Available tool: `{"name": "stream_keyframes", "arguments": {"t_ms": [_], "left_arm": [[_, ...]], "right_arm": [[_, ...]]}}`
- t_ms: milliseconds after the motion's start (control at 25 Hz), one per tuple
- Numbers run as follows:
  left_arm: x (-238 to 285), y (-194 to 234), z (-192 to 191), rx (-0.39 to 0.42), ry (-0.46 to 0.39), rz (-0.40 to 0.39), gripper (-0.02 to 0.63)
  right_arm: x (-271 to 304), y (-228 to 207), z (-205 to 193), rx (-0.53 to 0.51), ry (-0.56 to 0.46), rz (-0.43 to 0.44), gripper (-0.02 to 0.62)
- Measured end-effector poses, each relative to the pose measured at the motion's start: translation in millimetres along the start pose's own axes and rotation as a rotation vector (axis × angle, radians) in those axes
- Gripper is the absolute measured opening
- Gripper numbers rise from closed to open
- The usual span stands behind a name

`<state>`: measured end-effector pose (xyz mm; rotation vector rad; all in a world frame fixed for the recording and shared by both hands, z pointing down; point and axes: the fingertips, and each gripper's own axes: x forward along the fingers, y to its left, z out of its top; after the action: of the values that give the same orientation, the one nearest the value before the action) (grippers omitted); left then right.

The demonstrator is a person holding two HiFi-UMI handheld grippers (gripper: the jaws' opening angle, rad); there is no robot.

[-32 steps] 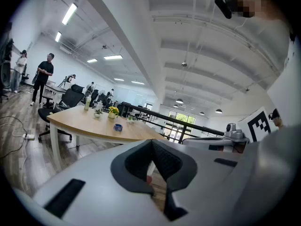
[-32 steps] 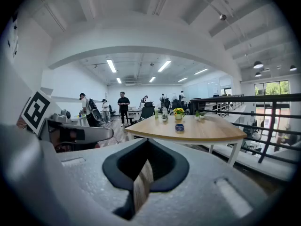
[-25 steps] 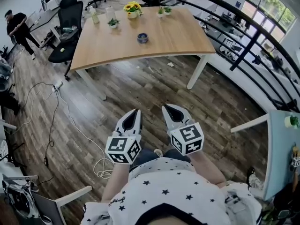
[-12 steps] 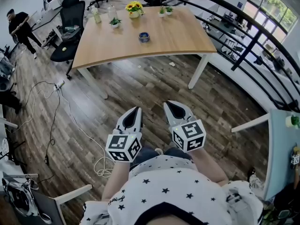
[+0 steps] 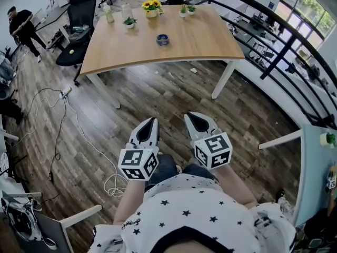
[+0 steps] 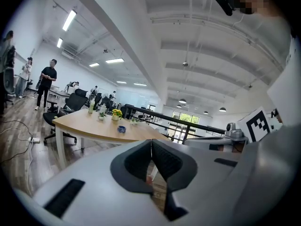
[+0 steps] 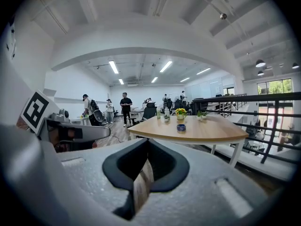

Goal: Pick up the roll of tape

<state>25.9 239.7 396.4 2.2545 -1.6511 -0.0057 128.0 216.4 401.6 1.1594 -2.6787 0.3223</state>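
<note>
Ahead — roll of tape [image 5: 162, 39] sits on table [image 5: 202, 36].

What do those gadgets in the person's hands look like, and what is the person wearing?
The left gripper and right gripper are pale grey, beak-shaped tools with black lining inside. Each bears a white cube printed with black square markers. The person wears a white shirt dotted with dark stars.

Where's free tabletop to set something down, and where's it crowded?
Free: the whole near strip of the table, from the roll of tape to the front edge, plus the right end beside it. Crowded: the far edge, lined with the bottle, a potted plant and yellow flowers.
</note>
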Motion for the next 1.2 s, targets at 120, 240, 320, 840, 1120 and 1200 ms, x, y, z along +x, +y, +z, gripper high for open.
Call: {"name": "stream_keyframes", "arguments": {"t_ms": [120,240,320,840,1120,1200], "left_arm": [[2,4,-1,0.003,0.010,0.009,0.005],[7,10,-2,0.003,0.012,0.016,0.012],[12,14,0,0.004,0.011,0.018,0.035],[79,57,20,0.022,0.013,0.004,0.144],[125,88,43,0.030,0.009,-0.009,0.158],[138,97,51,0.030,0.008,-0.012,0.160]], "right_arm": [[4,0,0,-0.002,0.009,0.007,0.008],[11,-3,-2,-0.003,0.020,0.016,0.023],[16,-6,-2,-0.001,0.023,0.020,0.028],[87,-44,16,0.012,0.018,0.020,0.130],[140,-64,37,0.017,0.016,0.022,0.172],[154,-71,45,0.021,0.013,0.016,0.176]]}}
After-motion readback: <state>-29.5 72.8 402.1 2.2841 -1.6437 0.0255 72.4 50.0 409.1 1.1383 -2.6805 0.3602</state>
